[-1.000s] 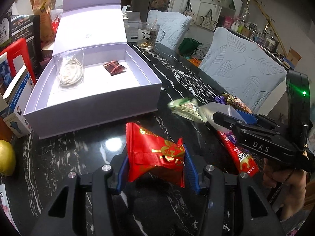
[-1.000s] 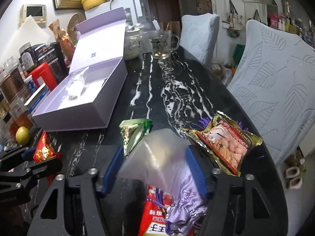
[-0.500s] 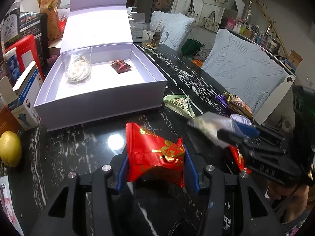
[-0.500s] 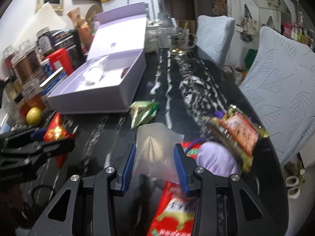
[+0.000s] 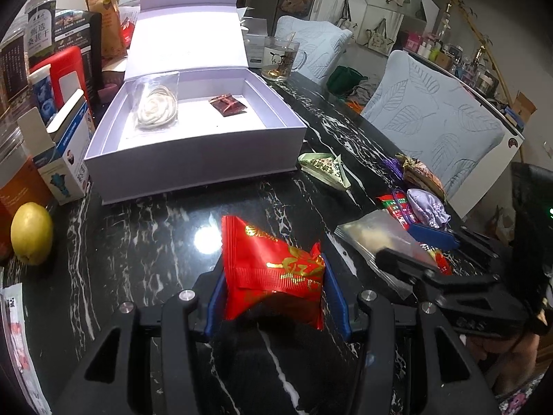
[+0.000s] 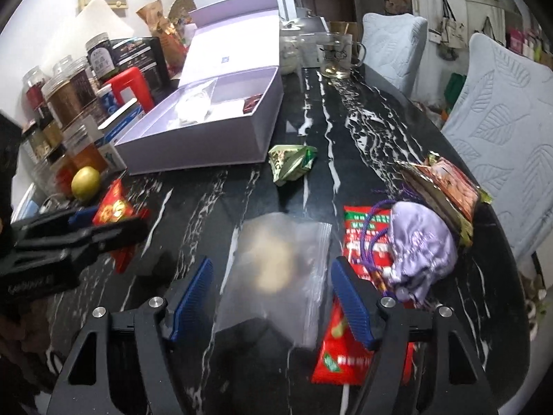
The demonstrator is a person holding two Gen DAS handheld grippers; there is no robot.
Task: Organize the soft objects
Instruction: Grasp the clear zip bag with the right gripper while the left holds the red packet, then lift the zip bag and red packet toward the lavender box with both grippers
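My left gripper [image 5: 273,290] is shut on a red foil packet [image 5: 271,269], held just above the black marble table. My right gripper [image 6: 271,287] is open; a clear zip bag [image 6: 276,269] with a pale round thing inside lies blurred between its fingers, not pinched. The open lilac box [image 5: 193,159] sits ahead with a bagged white coil [image 5: 157,107] and a dark red packet [image 5: 228,103] inside. A green packet [image 6: 292,162], a lilac pouch [image 6: 420,242] and a red wrapper [image 6: 359,235] lie on the table.
Jars, cartons and a yellow fruit [image 5: 31,238] crowd the table's left side. A glass mug [image 5: 281,58] stands behind the box. A gold snack bag [image 6: 446,186] lies near the right edge. Two padded chairs [image 5: 435,128] stand beyond the table.
My right gripper has opened and let go of the clear zip bag, which now looks loose between the fingers. My left gripper still holds the red packet, pulled back slightly from the box.
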